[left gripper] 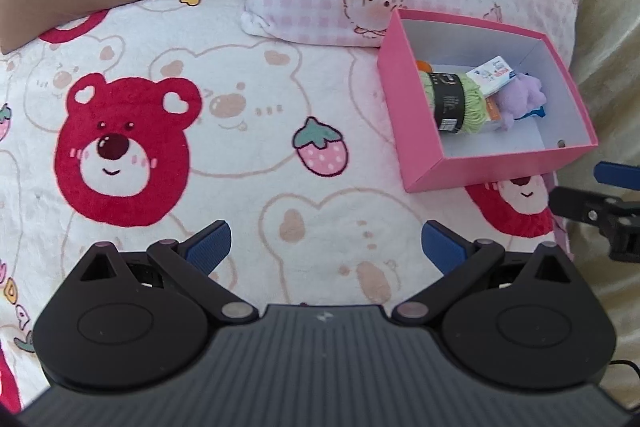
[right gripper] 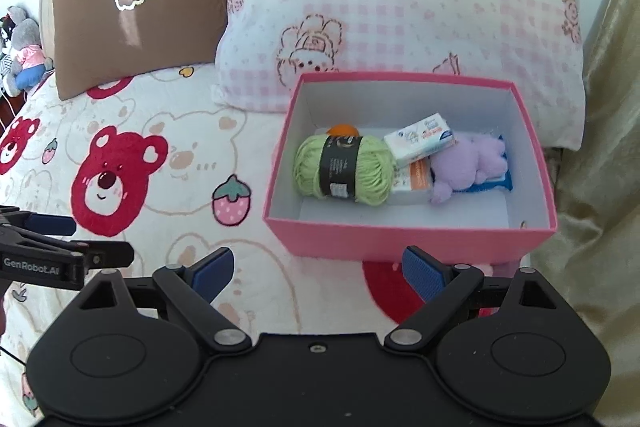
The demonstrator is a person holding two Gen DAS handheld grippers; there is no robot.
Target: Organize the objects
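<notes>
Bedroom: bed w/ bear blanket, pillows.

Both tools are the same build: matte black plastic with blue, finely ribbed pads on the jaws. On the left gripper two round black housings flank a grey ridged centre plate bearing a small pale mark, and silver pivot pins sit where the angled link arms meet the body. Triangular cut-outs show in the outer brackets. A thin black cable loops out at its right edge. The right gripper has a smooth black centre plate with one small screw in the middle. Seen from that side, the left tool's arm carries white lettering, "GenRobot.AI".
</notes>
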